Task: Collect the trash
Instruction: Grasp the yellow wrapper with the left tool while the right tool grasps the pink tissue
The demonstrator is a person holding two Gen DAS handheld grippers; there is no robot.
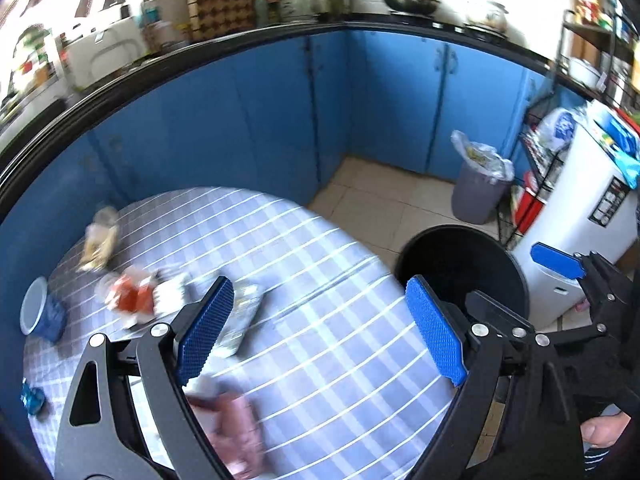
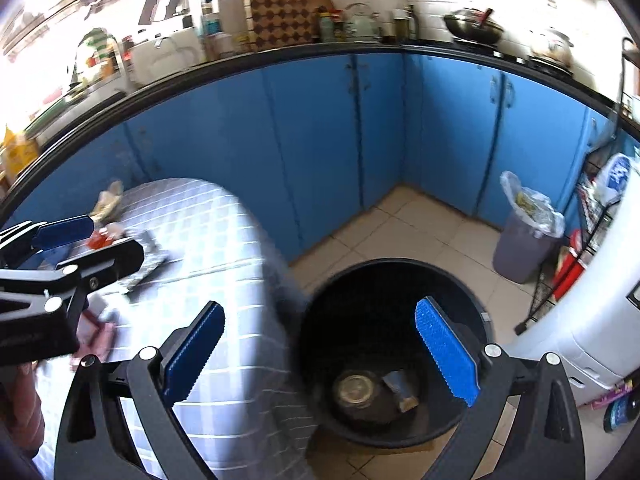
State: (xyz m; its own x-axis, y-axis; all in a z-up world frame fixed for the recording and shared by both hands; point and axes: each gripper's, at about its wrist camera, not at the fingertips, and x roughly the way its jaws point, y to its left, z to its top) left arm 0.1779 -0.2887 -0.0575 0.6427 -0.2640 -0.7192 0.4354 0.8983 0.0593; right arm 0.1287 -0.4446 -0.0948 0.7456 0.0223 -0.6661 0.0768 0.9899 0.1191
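Trash lies on the checked tablecloth (image 1: 328, 344): a red wrapper (image 1: 132, 296), a silver wrapper (image 1: 244, 316), a pink packet (image 1: 236, 432) near the front, and a crumpled beige bag (image 1: 98, 244) at the back. My left gripper (image 1: 320, 282) hangs open above the cloth, with nothing between its blue pads. My right gripper (image 2: 320, 304) is open and holds nothing; it hovers over the table's edge and the black bin (image 2: 400, 268). A round lid (image 2: 356, 392) and a small wrapper (image 2: 400, 392) lie at the bin's bottom. The left gripper's fingers (image 2: 64, 232) show at the left of the right wrist view.
A blue cup (image 1: 44, 316) and a small blue item (image 1: 32, 398) sit at the table's left. A grey lined bin (image 1: 480, 188) stands in the corner by a wire rack (image 1: 536, 168). A white appliance (image 1: 580, 216) stands right of the black bin. Blue cabinets (image 1: 240, 120) run behind.
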